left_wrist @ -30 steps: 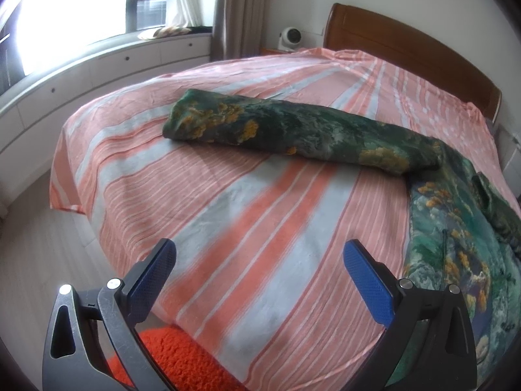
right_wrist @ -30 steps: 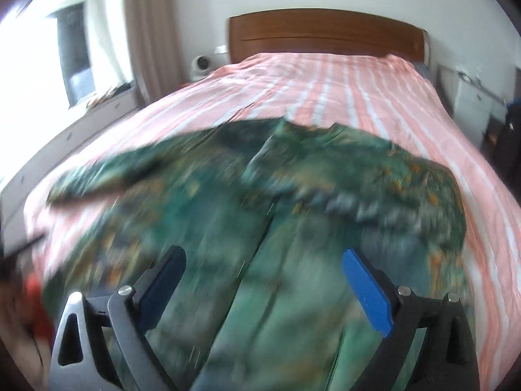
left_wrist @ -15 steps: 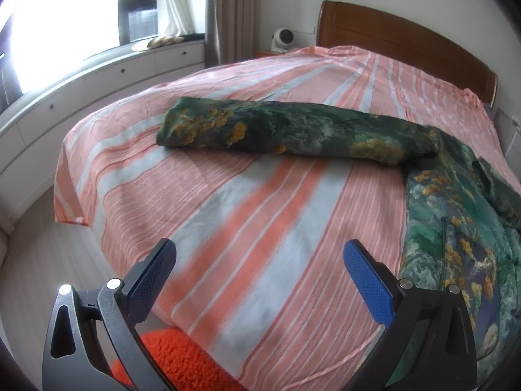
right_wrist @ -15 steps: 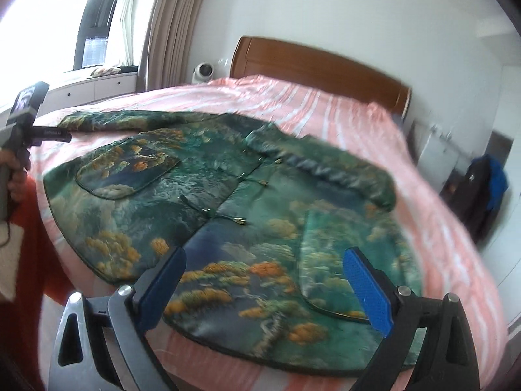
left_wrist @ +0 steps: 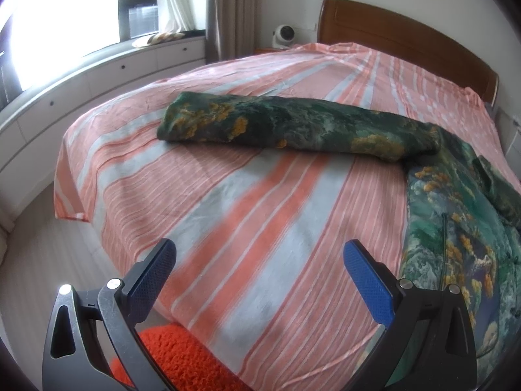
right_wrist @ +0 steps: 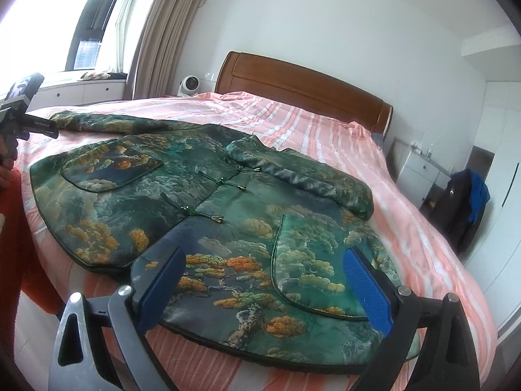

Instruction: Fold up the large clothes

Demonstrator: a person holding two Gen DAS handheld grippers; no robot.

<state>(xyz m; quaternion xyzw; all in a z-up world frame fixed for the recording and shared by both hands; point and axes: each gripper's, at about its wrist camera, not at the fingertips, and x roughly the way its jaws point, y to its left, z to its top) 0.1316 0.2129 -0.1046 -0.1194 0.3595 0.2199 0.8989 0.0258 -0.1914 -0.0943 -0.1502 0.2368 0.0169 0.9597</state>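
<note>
Jacket (right_wrist: pixel 208 208) lies flat across the bed (right_wrist: pixel 325 123), hem at its foot edge; left gripper (left_wrist: pixel 257 280) and right gripper (right_wrist: pixel 263 280) hover, jaws open, empty.

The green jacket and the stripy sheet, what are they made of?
The jacket looks like silky brocade: it shines a little, with a woven-looking green and gold tree pattern and knot buttons. The sheet looks like plain matte cotton, thin and wrinkled. Neither can be told for sure.
</note>
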